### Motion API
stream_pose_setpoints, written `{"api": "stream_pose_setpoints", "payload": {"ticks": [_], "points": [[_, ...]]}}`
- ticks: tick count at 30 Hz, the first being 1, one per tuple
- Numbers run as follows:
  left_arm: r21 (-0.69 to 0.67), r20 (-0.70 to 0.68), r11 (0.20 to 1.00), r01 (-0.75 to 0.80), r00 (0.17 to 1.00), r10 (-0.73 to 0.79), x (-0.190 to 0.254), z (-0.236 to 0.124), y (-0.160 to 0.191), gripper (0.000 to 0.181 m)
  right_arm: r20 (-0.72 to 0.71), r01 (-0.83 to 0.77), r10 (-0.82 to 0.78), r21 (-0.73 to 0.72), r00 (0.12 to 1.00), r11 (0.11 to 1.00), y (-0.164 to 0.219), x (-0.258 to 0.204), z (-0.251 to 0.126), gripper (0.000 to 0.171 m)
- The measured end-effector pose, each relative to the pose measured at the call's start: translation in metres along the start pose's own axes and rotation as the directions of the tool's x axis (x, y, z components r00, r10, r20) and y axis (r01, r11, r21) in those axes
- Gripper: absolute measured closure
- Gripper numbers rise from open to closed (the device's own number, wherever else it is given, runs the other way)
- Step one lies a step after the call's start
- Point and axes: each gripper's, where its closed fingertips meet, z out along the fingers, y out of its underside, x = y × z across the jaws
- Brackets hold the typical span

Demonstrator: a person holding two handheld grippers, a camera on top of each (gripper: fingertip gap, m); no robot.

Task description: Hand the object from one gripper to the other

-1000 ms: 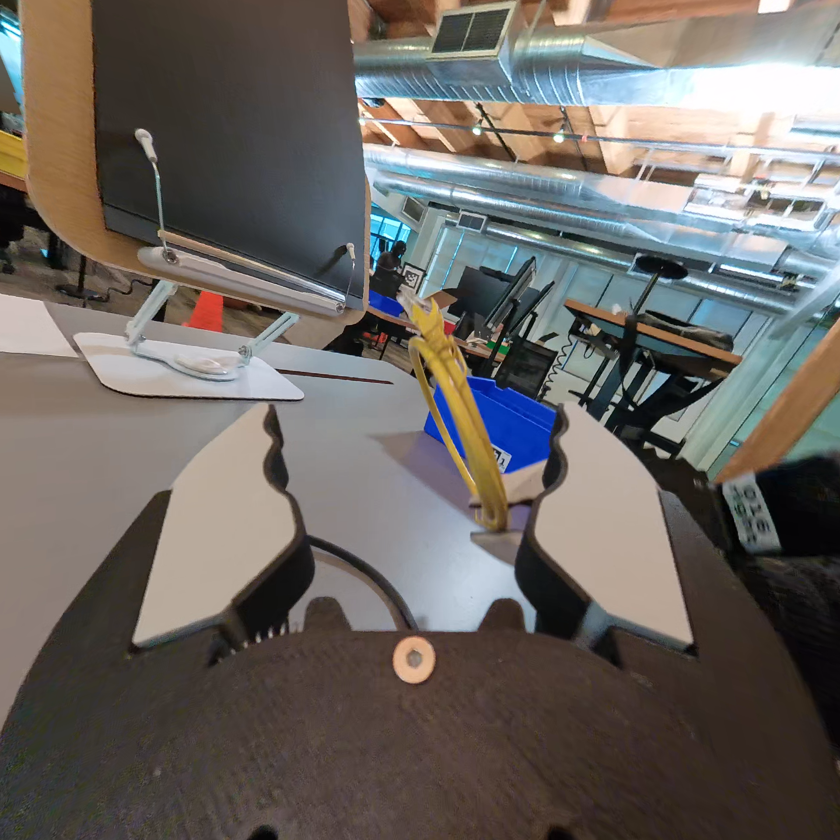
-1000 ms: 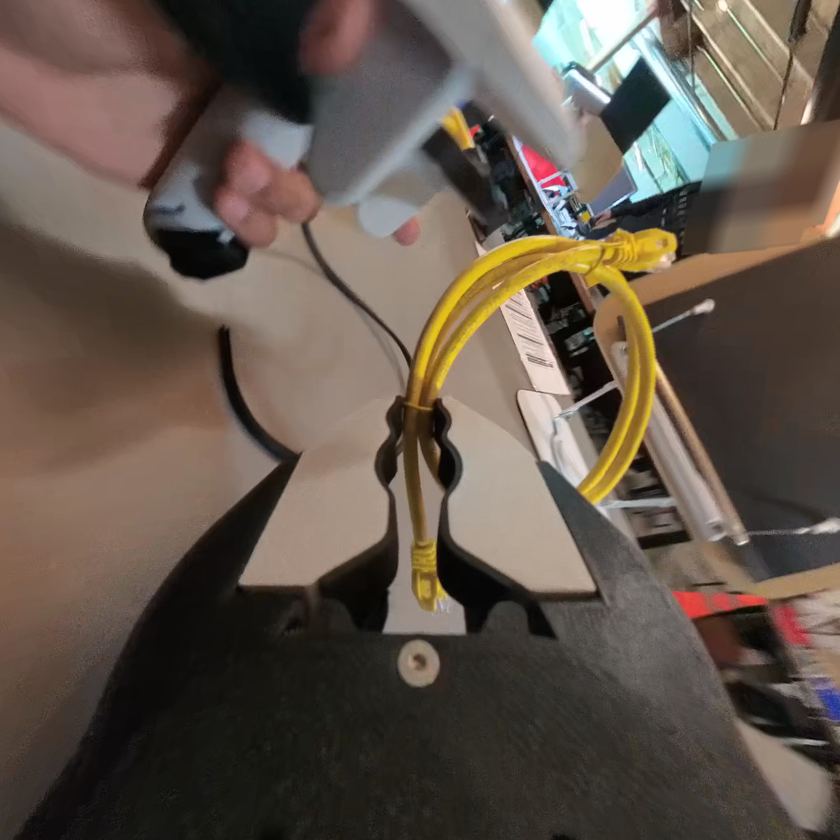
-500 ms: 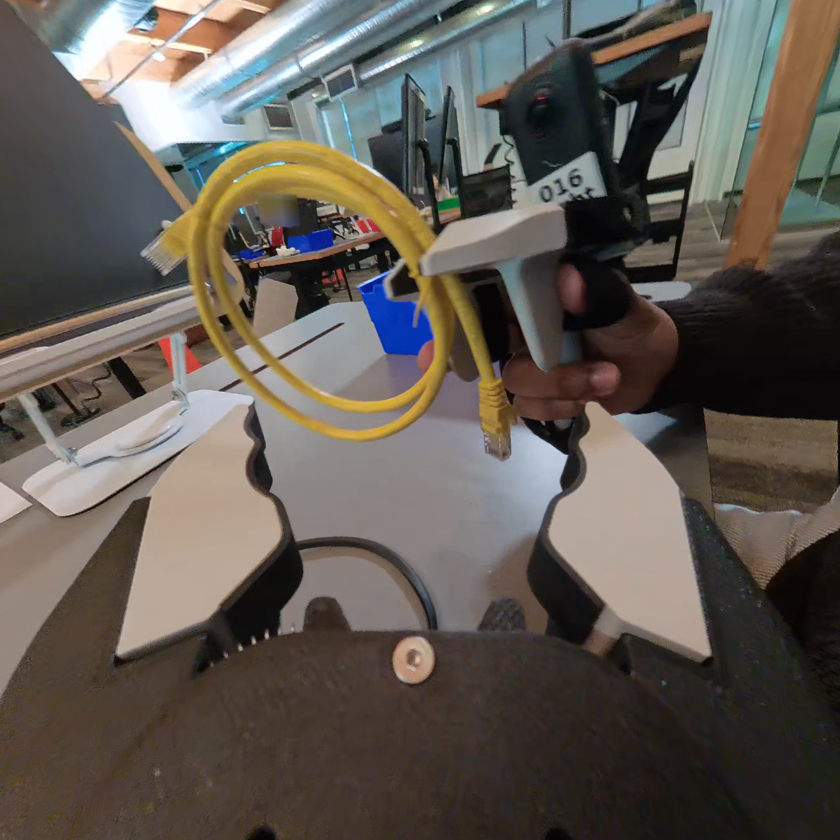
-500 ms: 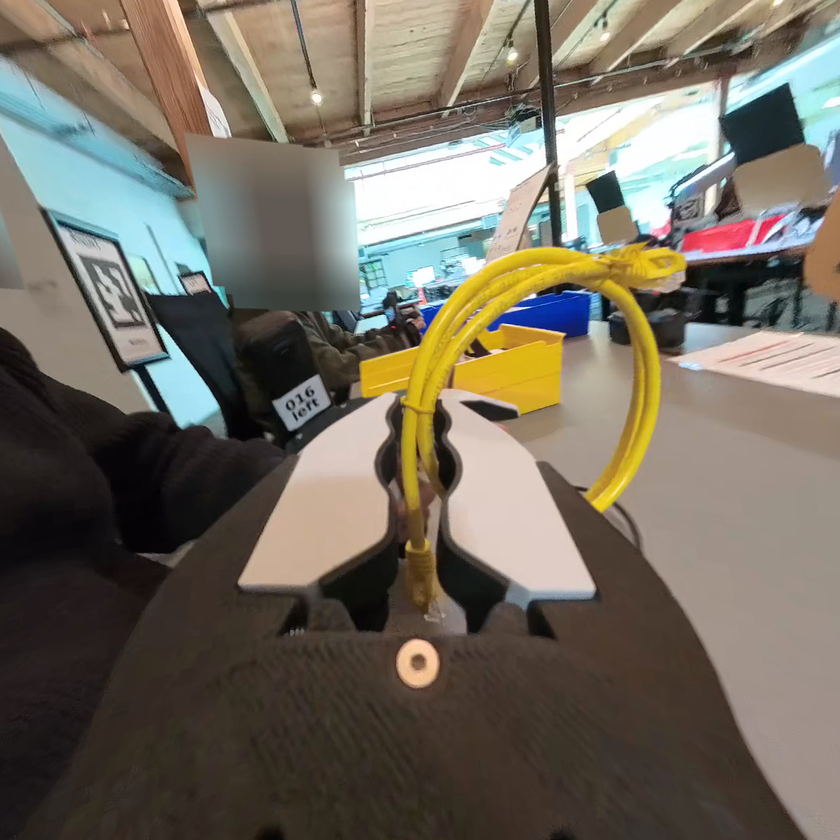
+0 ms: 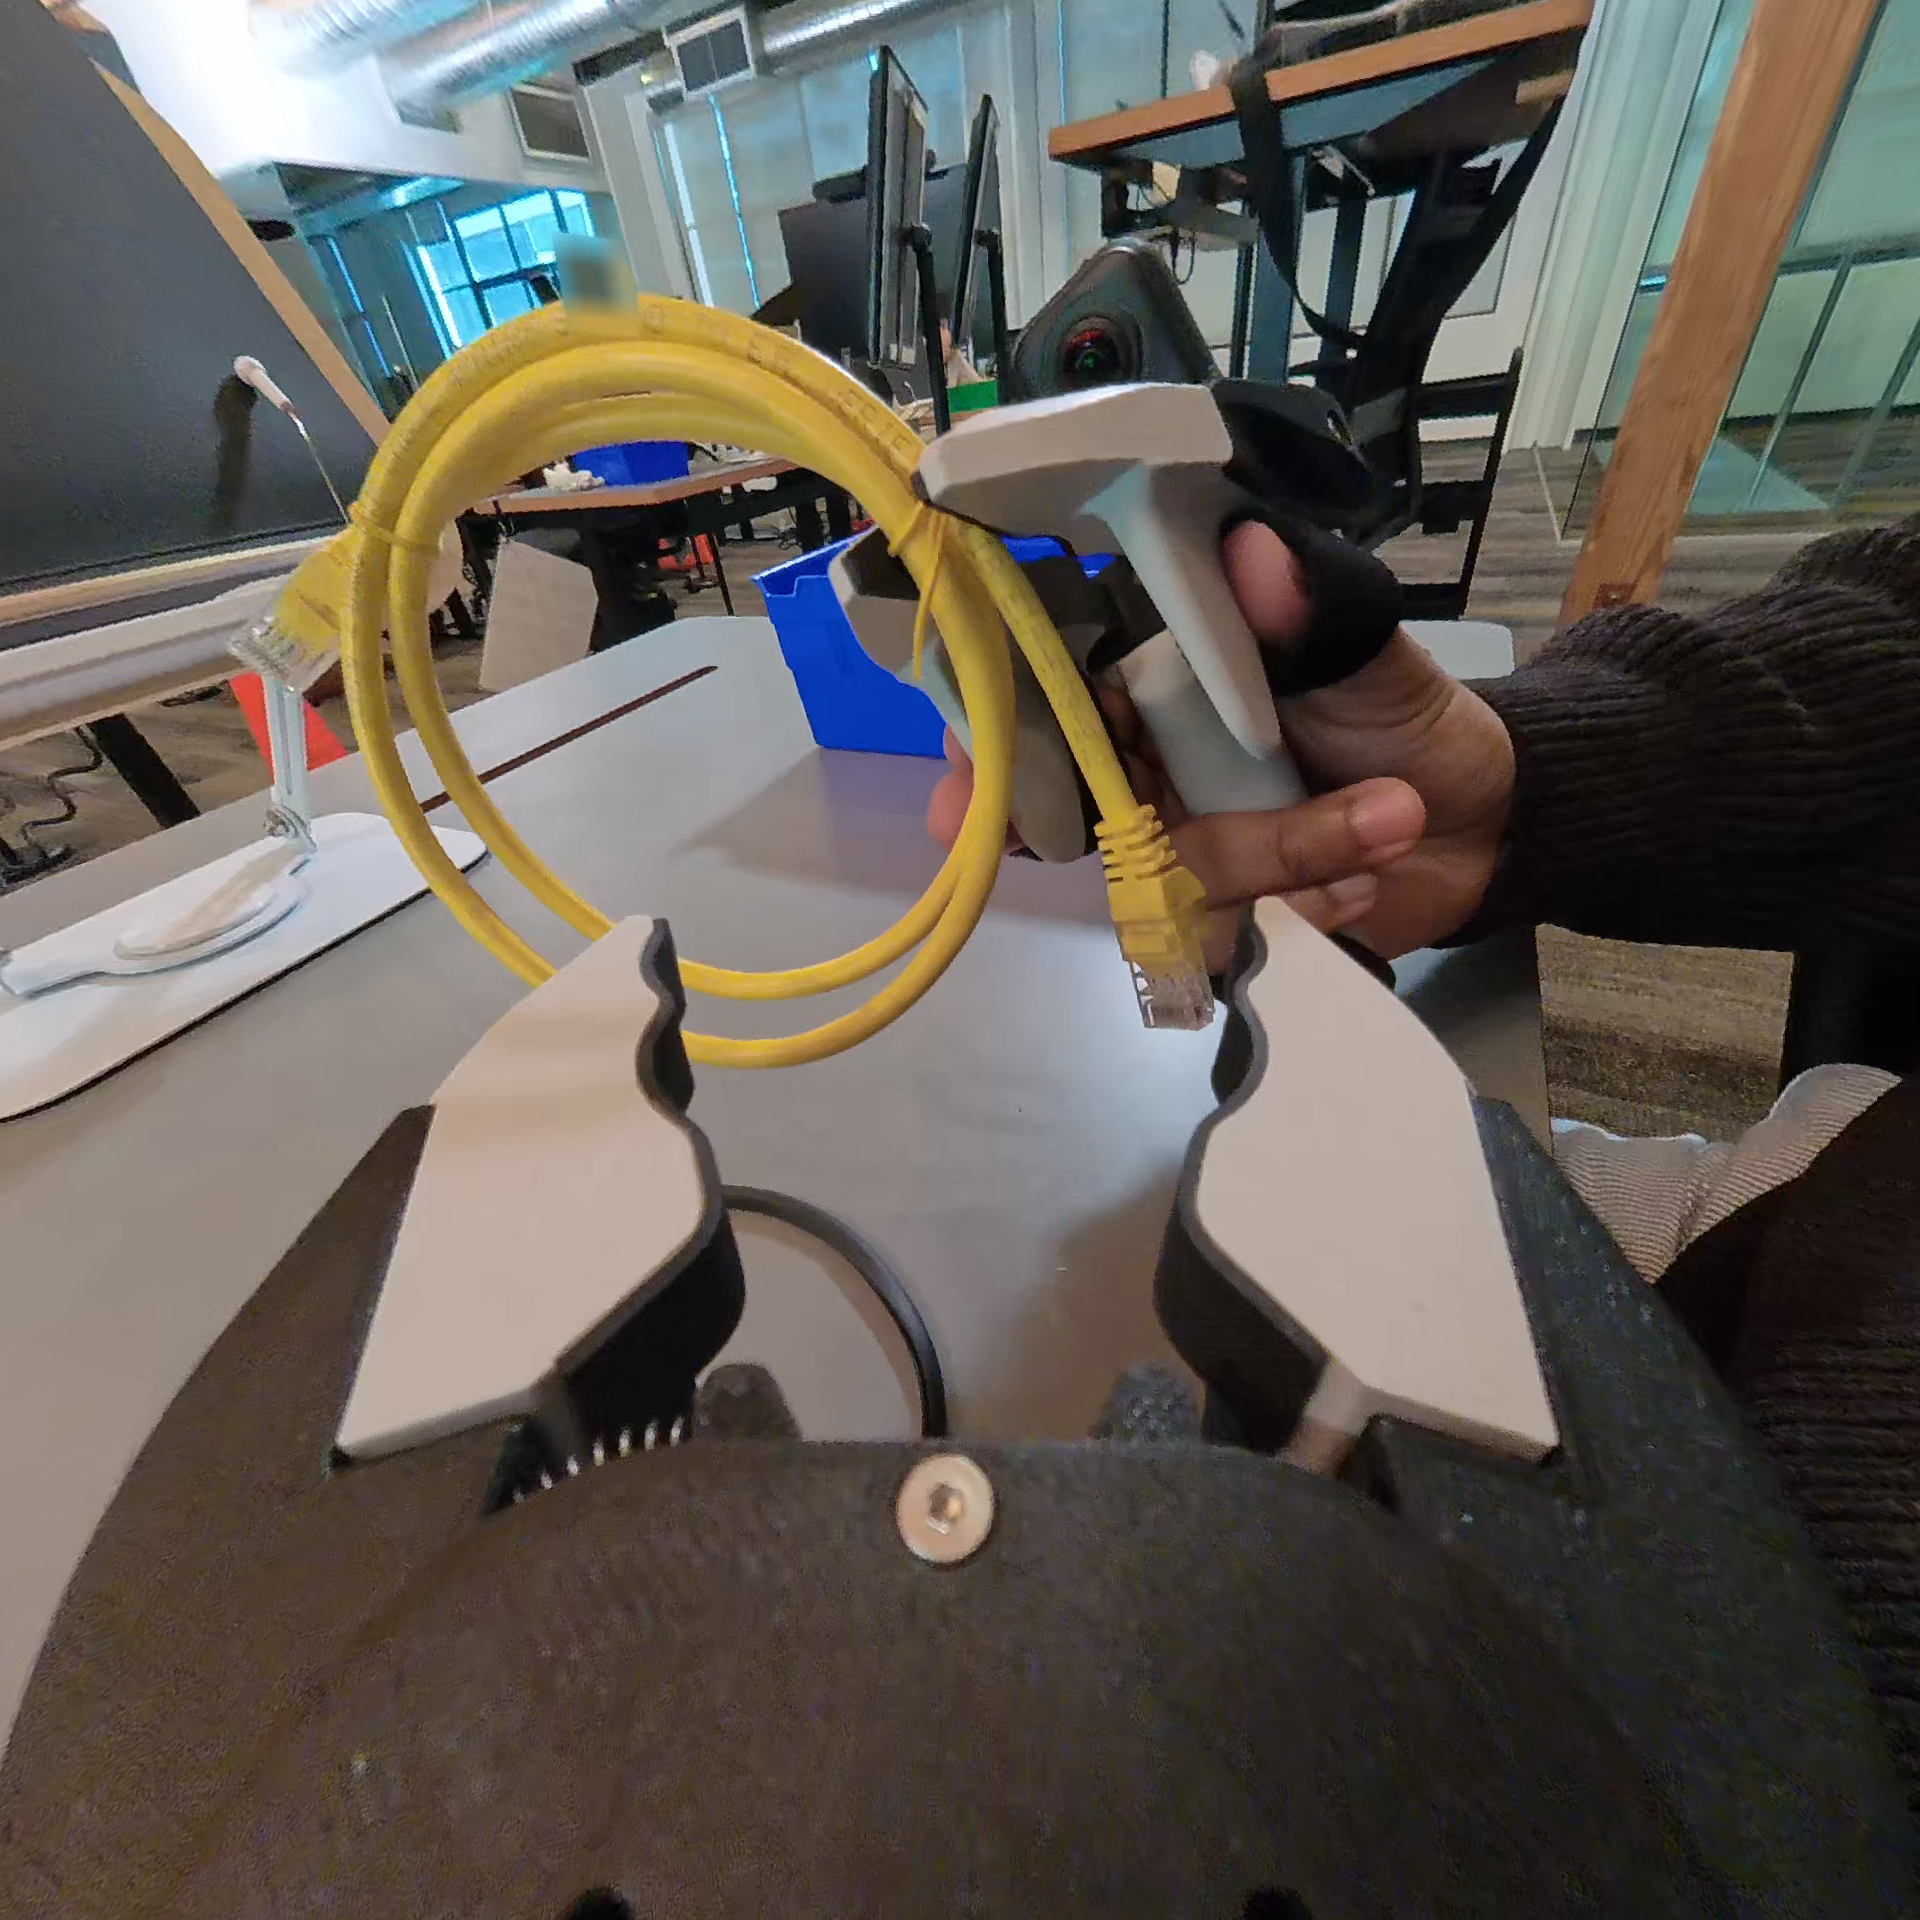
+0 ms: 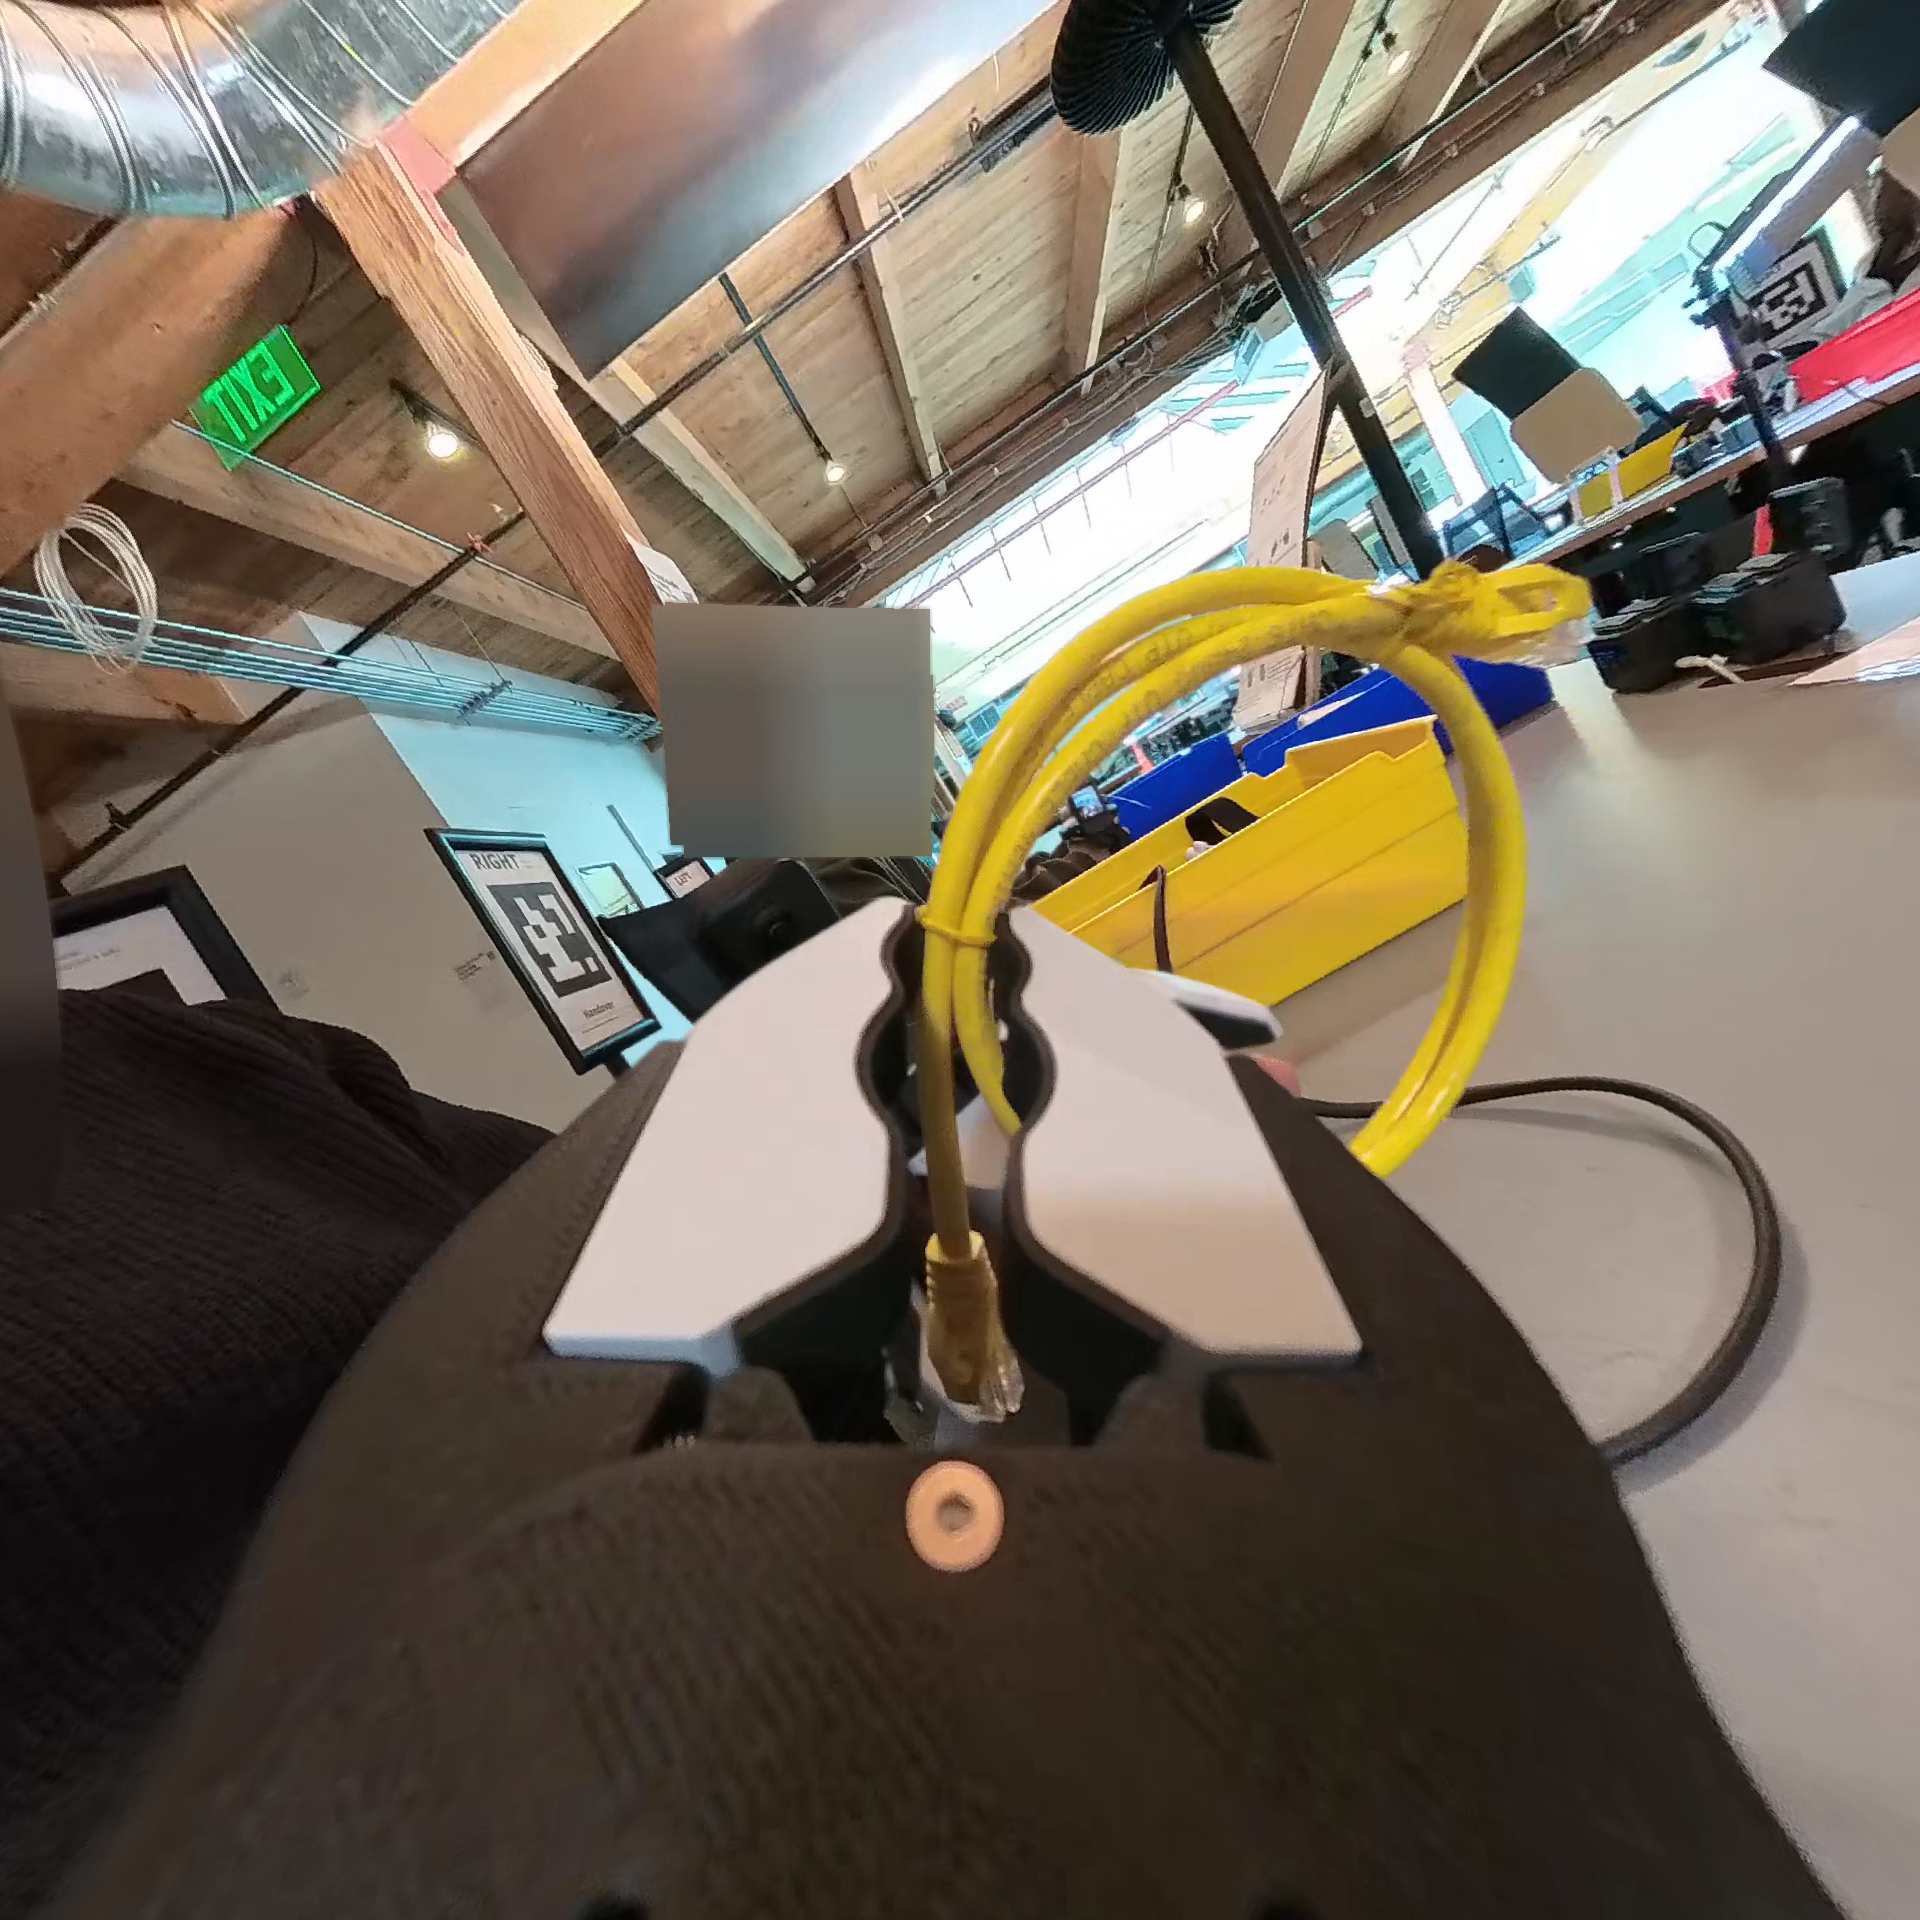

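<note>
My right hand-held gripper [image 6: 956, 997] pinches the coiled yellow network cable [image 5: 665, 675], its loop at twelve o'clock of my wide-open left hand-held gripper [image 5: 951, 997].

Cable coil [image 5: 665, 665] between left gripper [image 5: 951, 1049], near, and right gripper [image 5: 925, 551], far right; bin [image 5: 821, 655] behind, seemingly on table [image 5: 935, 1122].

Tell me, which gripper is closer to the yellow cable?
Right. The right gripper is shut on the yellow network cable; the left gripper is open, just below the coil, not touching.
</note>
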Motion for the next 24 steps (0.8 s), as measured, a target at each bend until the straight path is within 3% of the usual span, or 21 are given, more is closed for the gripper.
{"api": "stream_pose_setpoints", "payload": {"ticks": [8, 11, 16, 24], "points": [[0.008, -0.061, 1.000, 0.009, 0.998, -0.008, 0.011, -0.001, -0.001, 0.105, 0.018, 0.007, -0.007, -0.028, 1.000, 1.000, 0.008, -0.003, 0.005, 0.157], [-0.050, -0.079, 0.999, 0.014, 0.997, -0.018, 0.015, 0.002, 0.007, 0.119, 0.026, 0.050, -0.049, -0.048, 0.998, 0.998, 0.013, -0.006, 0.008, 0.157], [-0.049, -0.071, 0.998, -0.043, 0.997, 0.040, 0.019, 0.002, 0.007, 0.125, 0.045, 0.046, -0.043, -0.067, 0.998, 0.997, 0.018, -0.008, 0.010, 0.157], [-0.100, -0.077, 0.992, -0.075, 0.995, 0.068, 0.020, 0.003, 0.010, 0.158, 0.037, 0.021, -0.018, -0.075, 0.999, 0.997, 0.017, -0.004, 0.008, 0.156]]}}
